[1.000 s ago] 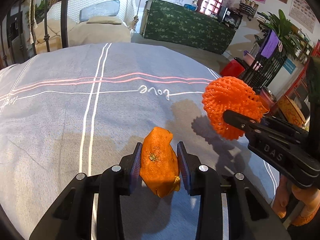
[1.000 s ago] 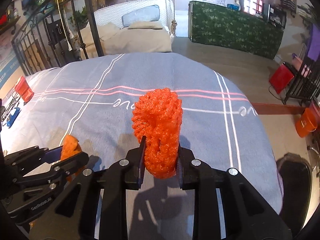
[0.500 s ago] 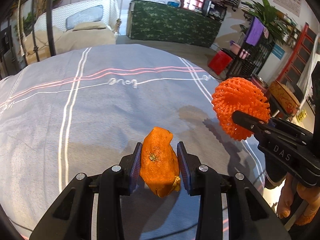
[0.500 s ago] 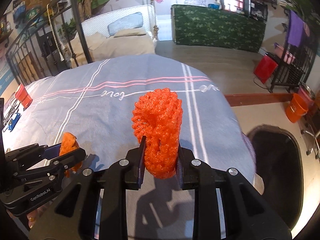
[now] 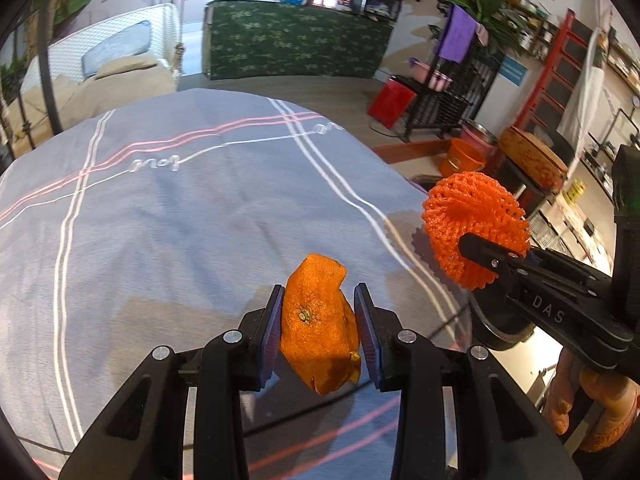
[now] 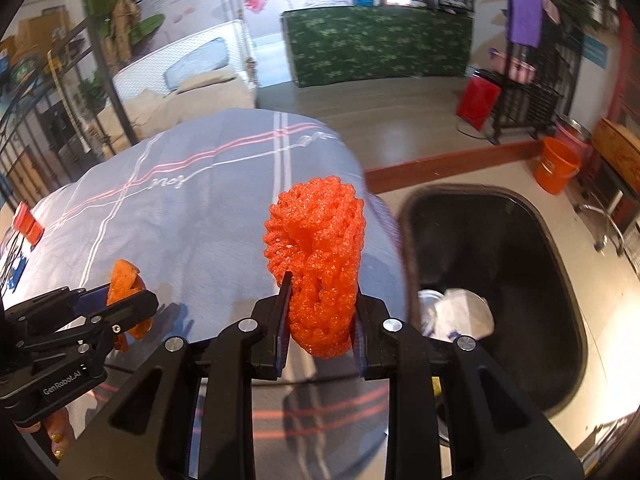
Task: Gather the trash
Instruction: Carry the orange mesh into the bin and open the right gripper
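My left gripper (image 5: 319, 312) is shut on a piece of orange peel (image 5: 318, 324), held above the grey striped bedspread (image 5: 160, 216). My right gripper (image 6: 320, 308) is shut on an orange foam fruit net (image 6: 316, 256). In the left wrist view the foam net (image 5: 474, 222) and the right gripper (image 5: 474, 246) show at the right, past the bed's edge. In the right wrist view the left gripper (image 6: 120, 300) with the peel (image 6: 124, 280) shows at lower left. A black trash bin (image 6: 492, 304) with white crumpled waste (image 6: 456, 312) inside stands on the floor right of the bed.
An orange bucket (image 6: 556, 164) and a red box (image 6: 478, 98) stand on the floor beyond the bin. A black rack (image 5: 460, 92) with a purple cloth and a green covered table (image 5: 296, 40) are farther back. A small red item (image 6: 26, 222) lies at the bed's left.
Both grippers have swung to the right across the bed with their loads. The bed's right edge and the black bin have come into the right wrist view.
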`<action>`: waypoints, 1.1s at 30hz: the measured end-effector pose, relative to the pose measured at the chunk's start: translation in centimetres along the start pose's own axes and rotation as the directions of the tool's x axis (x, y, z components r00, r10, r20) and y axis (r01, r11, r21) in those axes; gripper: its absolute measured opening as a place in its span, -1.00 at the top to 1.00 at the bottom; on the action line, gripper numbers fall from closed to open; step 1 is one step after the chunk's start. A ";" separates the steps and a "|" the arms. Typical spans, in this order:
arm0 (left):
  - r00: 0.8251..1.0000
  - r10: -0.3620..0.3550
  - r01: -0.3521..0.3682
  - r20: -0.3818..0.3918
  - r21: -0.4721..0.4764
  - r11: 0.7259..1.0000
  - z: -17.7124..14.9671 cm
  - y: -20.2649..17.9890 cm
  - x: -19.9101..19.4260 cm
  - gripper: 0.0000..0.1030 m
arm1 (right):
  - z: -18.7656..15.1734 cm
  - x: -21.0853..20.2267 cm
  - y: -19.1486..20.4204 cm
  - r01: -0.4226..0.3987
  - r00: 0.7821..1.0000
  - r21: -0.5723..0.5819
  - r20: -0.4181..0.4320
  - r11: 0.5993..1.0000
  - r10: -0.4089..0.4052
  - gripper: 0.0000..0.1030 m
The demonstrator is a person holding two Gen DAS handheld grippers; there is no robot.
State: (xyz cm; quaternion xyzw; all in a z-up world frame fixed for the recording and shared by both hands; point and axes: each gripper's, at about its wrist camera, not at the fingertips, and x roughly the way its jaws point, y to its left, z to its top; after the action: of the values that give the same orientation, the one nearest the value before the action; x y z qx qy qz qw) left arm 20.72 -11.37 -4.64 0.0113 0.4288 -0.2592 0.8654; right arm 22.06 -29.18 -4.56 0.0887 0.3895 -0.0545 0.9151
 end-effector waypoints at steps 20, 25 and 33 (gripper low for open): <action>0.993 -0.108 0.116 -0.047 0.204 0.972 -0.1 -8.3 2.5 0.32 | -2.2 -0.5 -10.8 0.189 0.982 0.171 -0.006 0.967 -0.191 0.50; 0.989 -0.133 0.145 -0.063 0.255 0.956 0.2 -10.2 3.3 0.32 | -2.9 0.6 -12.8 0.212 0.977 0.201 -0.037 0.956 -0.209 0.50; 0.984 -0.152 0.172 -0.088 0.306 0.936 -0.2 -12.7 4.3 0.32 | -4.2 2.7 -14.7 0.213 0.976 0.247 -0.089 0.945 -0.197 0.49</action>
State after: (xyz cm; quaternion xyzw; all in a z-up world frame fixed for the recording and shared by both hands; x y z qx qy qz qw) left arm 16.86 -24.17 -5.40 0.1208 0.4089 -0.3935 0.8145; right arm 18.47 -42.81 -11.19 0.1666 0.4152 -0.1961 0.8726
